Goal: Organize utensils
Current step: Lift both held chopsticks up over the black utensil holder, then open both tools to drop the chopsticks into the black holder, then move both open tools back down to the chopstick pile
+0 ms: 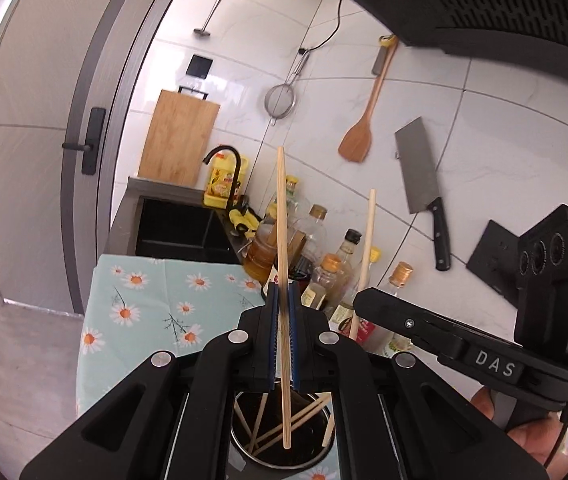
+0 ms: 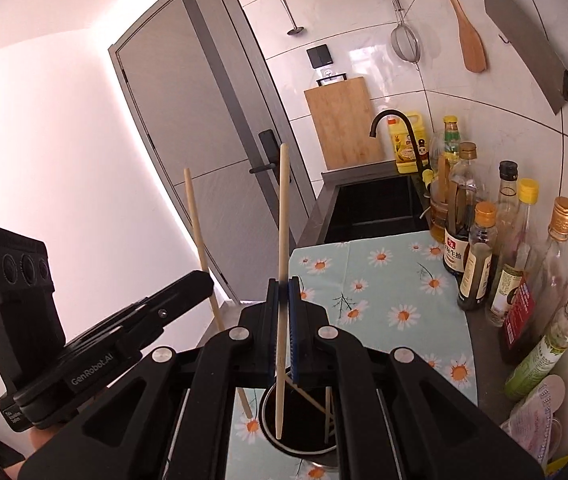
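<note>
Left gripper (image 1: 282,292) clenched on one wooden chopstick (image 1: 281,240), blue pads pressed against its shaft. Chopstick held nearly upright, upper end rising well above the pads, lower tip hanging over the open mouth of a round metal utensil holder (image 1: 239,444). Several more chopsticks (image 1: 304,414) leaning crosswise inside that holder. Holder standing on a pale green daisy-print cloth (image 1: 143,300).

Right gripper (image 2: 284,292) likewise clamped on a second chopstick (image 2: 282,220), also close to vertical, its lower tip dipping just inside the rim of the same holder (image 2: 267,432) (dark interior, contents hard to make out there). Both grippers side by side, each visible in the other's wrist view, each gripping its own stick.

Beyond the cloth, a black sink (image 2: 376,212) with a black faucet (image 2: 396,128). Row of glass condiment bottles (image 2: 480,256) along the tiled wall at the right of the counter. Wooden cutting board (image 1: 179,140) propped against the wall behind the sink. On the wall: a mesh strainer (image 1: 279,100), a wooden spatula (image 1: 358,136) and a cleaver (image 1: 424,184).
</note>
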The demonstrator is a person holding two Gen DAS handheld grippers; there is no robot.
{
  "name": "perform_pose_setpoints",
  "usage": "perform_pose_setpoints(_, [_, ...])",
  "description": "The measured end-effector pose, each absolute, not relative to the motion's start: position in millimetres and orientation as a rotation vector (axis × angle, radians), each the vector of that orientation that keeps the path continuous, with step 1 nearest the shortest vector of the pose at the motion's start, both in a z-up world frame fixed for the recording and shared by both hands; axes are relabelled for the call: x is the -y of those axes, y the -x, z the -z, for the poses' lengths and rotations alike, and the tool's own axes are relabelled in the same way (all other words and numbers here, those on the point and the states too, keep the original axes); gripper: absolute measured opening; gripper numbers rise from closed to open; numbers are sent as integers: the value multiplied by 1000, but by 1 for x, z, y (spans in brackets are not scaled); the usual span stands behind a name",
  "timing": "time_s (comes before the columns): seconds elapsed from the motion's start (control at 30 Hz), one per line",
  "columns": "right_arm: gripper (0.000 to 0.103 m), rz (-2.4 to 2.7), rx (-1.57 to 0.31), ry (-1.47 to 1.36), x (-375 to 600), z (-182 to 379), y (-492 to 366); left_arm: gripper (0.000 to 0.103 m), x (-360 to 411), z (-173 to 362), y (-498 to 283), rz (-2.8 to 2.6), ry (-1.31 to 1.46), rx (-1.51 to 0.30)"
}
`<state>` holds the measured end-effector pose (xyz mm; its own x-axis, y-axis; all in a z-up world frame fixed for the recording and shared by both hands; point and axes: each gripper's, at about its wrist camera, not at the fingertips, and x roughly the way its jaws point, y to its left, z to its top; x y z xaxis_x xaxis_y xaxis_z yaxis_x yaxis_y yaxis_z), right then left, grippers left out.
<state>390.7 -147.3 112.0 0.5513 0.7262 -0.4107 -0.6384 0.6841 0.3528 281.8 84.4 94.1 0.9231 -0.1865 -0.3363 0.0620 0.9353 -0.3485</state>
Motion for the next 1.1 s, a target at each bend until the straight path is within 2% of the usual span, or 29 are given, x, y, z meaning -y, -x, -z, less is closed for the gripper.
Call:
perform_pose_setpoints(0.07, [6, -805, -574, -175, 148, -105, -396, 5, -81, -86, -291, 136, 331, -415])
perform_pose_setpoints(0.17, [32, -738, -597, -190, 152, -99, -401, 5, -80, -79, -296, 107, 320, -441])
perform_pose_setpoints(0.83, [34, -780, -601, -231, 171, -120, -353, 5, -83, -99, -247, 83, 290, -452])
perform_pose_setpoints(1.03, [34, -826, -707, -291, 180, -122, -335, 5, -77, -110, -225, 110, 239, -479])
perform_pose_setpoints(1.1, [38, -808, -741, -270, 179, -118, -328, 5, -77, -108, -219, 133, 243, -505])
